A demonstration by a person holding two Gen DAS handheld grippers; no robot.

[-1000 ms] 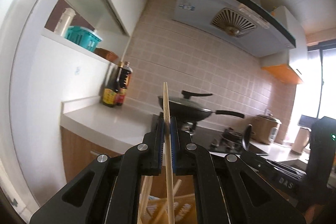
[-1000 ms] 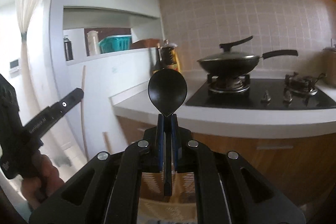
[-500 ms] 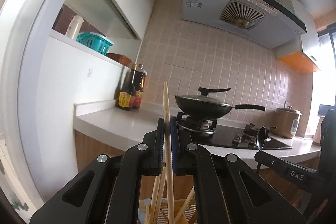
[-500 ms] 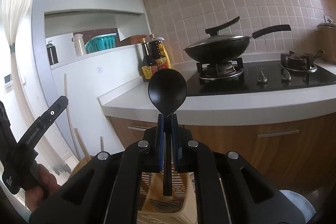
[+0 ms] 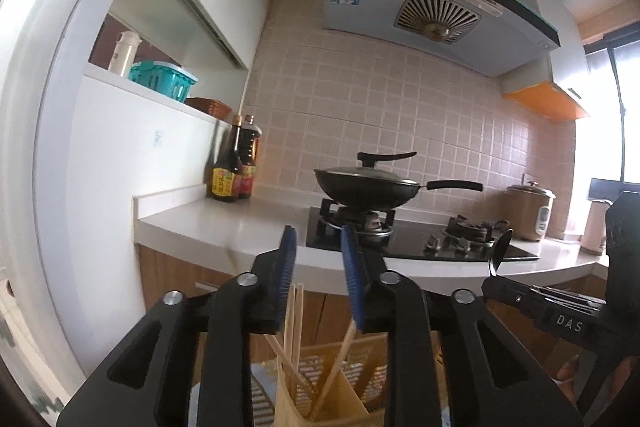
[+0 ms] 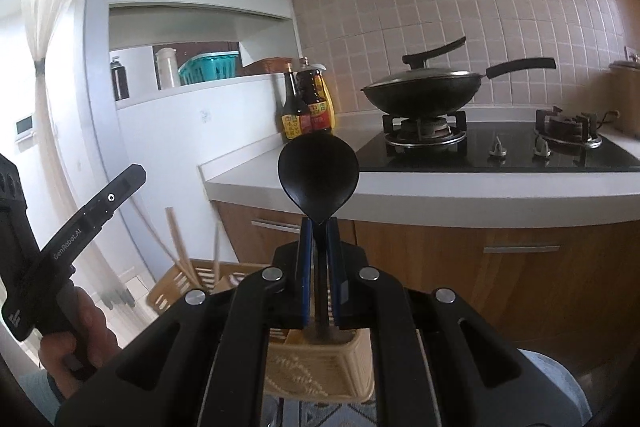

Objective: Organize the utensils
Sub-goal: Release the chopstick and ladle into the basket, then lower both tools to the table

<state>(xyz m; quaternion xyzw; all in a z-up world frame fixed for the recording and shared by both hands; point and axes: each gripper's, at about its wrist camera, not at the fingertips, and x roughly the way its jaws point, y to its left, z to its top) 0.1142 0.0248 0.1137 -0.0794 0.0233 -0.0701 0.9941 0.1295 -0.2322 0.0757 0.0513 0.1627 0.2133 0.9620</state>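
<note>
My left gripper [image 5: 318, 247] is open and empty, its blue-padded jaws apart above a beige slatted utensil holder [image 5: 344, 403]. Several wooden chopsticks [image 5: 294, 331] stand in the holder just below the jaws. My right gripper [image 6: 319, 227] is shut on the handle of a black spoon [image 6: 319, 179], bowl pointing up, over the holder [image 6: 320, 367]. The chopsticks [image 6: 178, 247] also show at the holder's left side in the right wrist view. The left gripper [image 6: 80, 227] shows there at the left, and the right gripper with the spoon [image 5: 498, 255] shows in the left wrist view.
A white kitchen counter [image 5: 240, 227] with a black gas hob [image 6: 500, 151] lies ahead. A lidded black wok [image 6: 424, 87] sits on a burner. Two sauce bottles [image 5: 234, 163] stand in the corner. Wooden cabinet fronts [image 6: 500, 259] are below. A rice cooker [image 5: 530, 211] stands at the right.
My left gripper has opened and let go of the chopstick, which now stands in the holder. My right gripper has tilted down toward the holder, still shut on the spoon.
</note>
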